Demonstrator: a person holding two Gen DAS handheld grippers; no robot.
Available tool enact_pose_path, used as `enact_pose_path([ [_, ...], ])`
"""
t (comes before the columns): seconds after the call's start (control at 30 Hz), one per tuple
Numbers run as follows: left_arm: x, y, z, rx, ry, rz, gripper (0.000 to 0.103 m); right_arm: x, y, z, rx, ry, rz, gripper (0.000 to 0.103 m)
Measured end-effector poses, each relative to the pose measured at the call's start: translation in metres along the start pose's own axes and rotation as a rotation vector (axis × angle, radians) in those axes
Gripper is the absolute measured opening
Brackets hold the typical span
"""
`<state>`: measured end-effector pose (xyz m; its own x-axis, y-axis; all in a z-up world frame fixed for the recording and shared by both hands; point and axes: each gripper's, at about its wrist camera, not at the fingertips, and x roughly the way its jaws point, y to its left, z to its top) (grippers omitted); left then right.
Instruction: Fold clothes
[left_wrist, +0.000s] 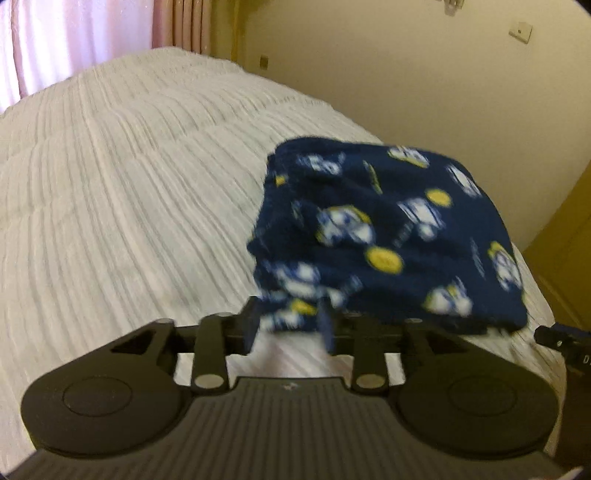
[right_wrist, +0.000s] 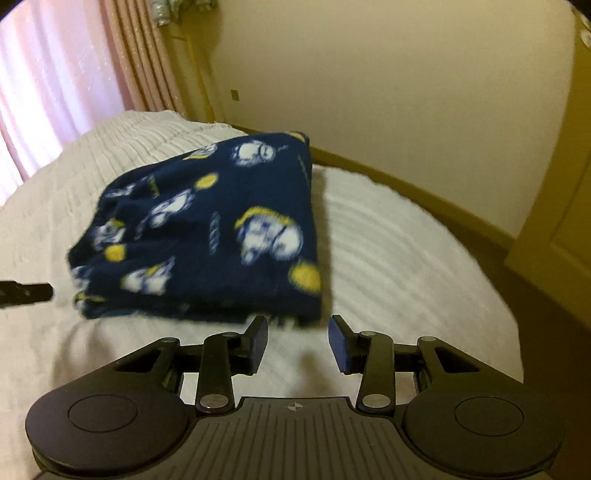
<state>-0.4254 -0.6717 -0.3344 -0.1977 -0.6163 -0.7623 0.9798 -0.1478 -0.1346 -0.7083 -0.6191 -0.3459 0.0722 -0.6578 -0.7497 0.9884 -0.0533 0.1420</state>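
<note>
our left gripper (left_wrist: 291, 325) seems, through blur, to pinch the folded navy garment (left_wrist: 388, 236) on the bed (left_wrist: 129, 184); our right gripper (right_wrist: 298, 338) gapes just before it.

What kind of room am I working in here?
Most likely a bedroom. A bed with a ribbed white cover fills the view, pink curtains hang at a window behind it, and folded navy printed clothes lie on the cover beside a plain cream wall.

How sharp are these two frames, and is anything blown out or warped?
Left wrist: the navy printed garment is motion-smeared, worst near the left gripper. Right wrist: same blur; the right gripper is sharper. The pink curtain is overexposed; fisheye bends the bedspread.
</note>
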Motion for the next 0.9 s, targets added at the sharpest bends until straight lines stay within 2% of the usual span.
enact_pose_path([
  [0.13, -0.028, -0.017, -0.022, 0.039, 0.016, -0.006, 0.036, -0.025, 0.014, -0.022, 0.034, 0.028, 0.008, 0.041],
  [0.23, -0.065, -0.020, -0.041, 0.078, 0.006, 0.003, 0.037, -0.050, 0.031, -0.041, 0.023, 0.030, 0.003, 0.041],
  [0.4, -0.132, -0.015, -0.062, 0.114, -0.029, 0.047, 0.053, -0.110, 0.058, -0.061, 0.052, 0.001, 0.003, 0.041],
  [0.57, -0.205, -0.013, -0.074, 0.164, -0.080, 0.155, 0.068, -0.181, 0.092, -0.073, 0.030, -0.037, -0.013, 0.041],
  [0.67, -0.246, -0.012, -0.080, 0.165, -0.102, 0.157, 0.070, -0.221, 0.112, -0.083, 0.016, -0.051, 0.005, 0.041],
  [0.8, -0.298, -0.018, -0.091, 0.179, -0.154, 0.171, 0.083, -0.268, 0.138, -0.091, -0.045, -0.064, 0.000, 0.041],
  [0.9, -0.331, -0.022, -0.097, 0.188, -0.185, 0.157, 0.086, -0.300, 0.151, -0.095, -0.071, -0.098, -0.012, 0.041],
])
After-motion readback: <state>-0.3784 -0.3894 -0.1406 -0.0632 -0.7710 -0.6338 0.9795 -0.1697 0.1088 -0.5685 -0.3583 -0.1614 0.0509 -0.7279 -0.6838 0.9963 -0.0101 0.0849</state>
